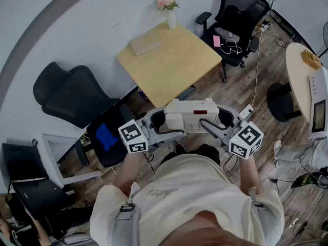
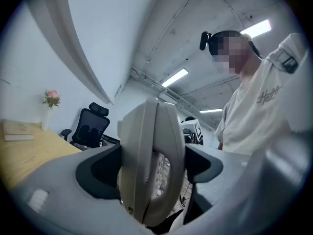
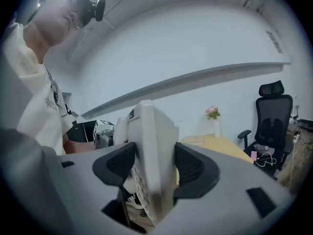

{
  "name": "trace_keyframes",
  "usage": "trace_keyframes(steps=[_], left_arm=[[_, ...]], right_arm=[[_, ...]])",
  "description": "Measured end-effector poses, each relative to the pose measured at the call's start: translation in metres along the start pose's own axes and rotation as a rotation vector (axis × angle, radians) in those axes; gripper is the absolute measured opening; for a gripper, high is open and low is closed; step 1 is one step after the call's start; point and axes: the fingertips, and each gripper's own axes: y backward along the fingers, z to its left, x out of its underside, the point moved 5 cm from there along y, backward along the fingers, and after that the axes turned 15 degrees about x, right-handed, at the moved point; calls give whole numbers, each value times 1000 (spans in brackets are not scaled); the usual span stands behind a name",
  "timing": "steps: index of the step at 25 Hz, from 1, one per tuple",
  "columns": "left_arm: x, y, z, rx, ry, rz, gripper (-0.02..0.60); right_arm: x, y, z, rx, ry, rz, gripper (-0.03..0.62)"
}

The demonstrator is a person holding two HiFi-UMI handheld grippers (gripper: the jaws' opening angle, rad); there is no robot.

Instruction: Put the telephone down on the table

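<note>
A cream desk telephone (image 1: 190,117) with its handset hangs in the air in front of the person, short of the wooden table (image 1: 169,60). My left gripper (image 1: 163,123) is shut on the telephone's handset end (image 2: 151,160), its dark pads pressing both sides. My right gripper (image 1: 221,121) is shut on the telephone's other end (image 3: 149,160), pads tight against it. In the head view both grippers hold the phone level between them, nearer the person than the table's near corner.
On the table stand a vase of pink flowers (image 1: 169,9) at the far corner and a flat book (image 1: 145,44). Black office chairs (image 1: 72,94) (image 1: 237,14) flank the table. A round white table (image 1: 302,76) with devices is at the right.
</note>
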Motion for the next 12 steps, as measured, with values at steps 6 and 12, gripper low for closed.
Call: trace_keyframes(steps=[6, 12], left_arm=[[0, 3, 4, 5, -6, 7, 390], [0, 5, 5, 9, -14, 6, 390]], right_arm=[[-1, -4, 2, 7, 13, -10, 251], [3, -6, 2, 5, -9, -12, 250]])
